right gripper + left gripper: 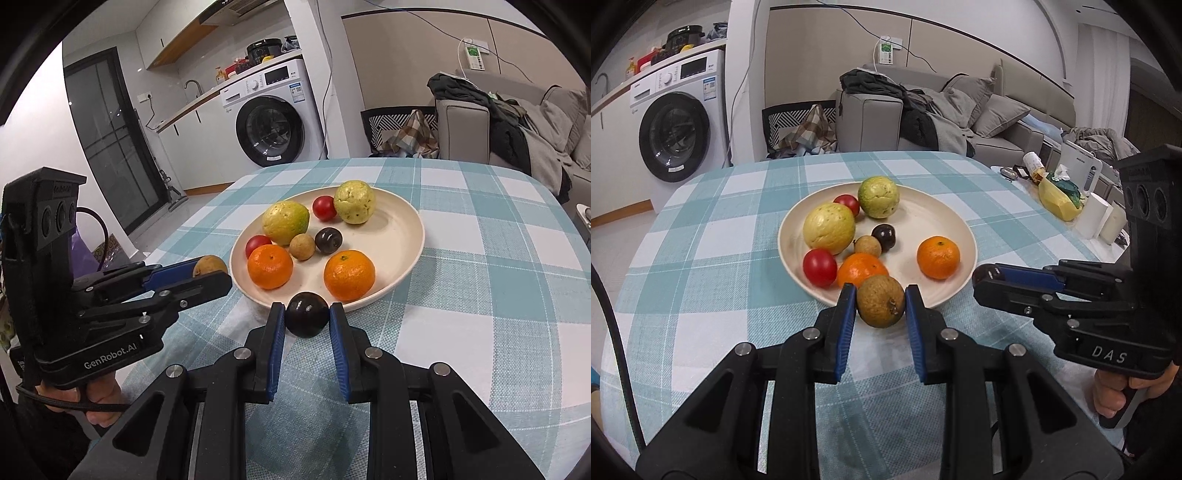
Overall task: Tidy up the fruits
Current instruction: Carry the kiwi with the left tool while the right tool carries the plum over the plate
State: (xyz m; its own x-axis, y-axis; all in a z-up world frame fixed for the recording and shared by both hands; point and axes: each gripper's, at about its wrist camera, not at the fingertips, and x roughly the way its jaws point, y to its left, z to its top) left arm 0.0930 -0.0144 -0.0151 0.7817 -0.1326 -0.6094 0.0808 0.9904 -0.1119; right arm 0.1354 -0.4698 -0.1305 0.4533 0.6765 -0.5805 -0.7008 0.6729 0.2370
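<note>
**Both grippers carry a fruit at the plate's near rim**

The left gripper [881,295] is clenched on a brown round fruit [881,301], its blue pads pressed to either side, low in the centre of the left wrist view. The skin is dull, speckled, with a small dark stem scar. The right wrist view shows this fruit [209,266] only as a sliver at middle left, peeping past the left gripper's [207,275] fingers.

The right gripper [307,314] grips a dark purple fruit [307,319], glossy and round, at lower centre of its own view. The left wrist view shows that gripper [984,275] side-on at the right edge, and its load is hidden there.

Just beyond both sits the cream plate [934,218], on a blue-and-white checked tablecloth [713,206]. It holds two yellow-green guavas [829,229] [878,196], two red tomatoes [820,266] [847,203], two oranges [938,256] [862,271], a small tan fruit [868,246] and another dark plum [883,234]. A washing machine [677,133] stands at upper left in the left wrist view, a grey sofa [997,110] at upper right.
</note>
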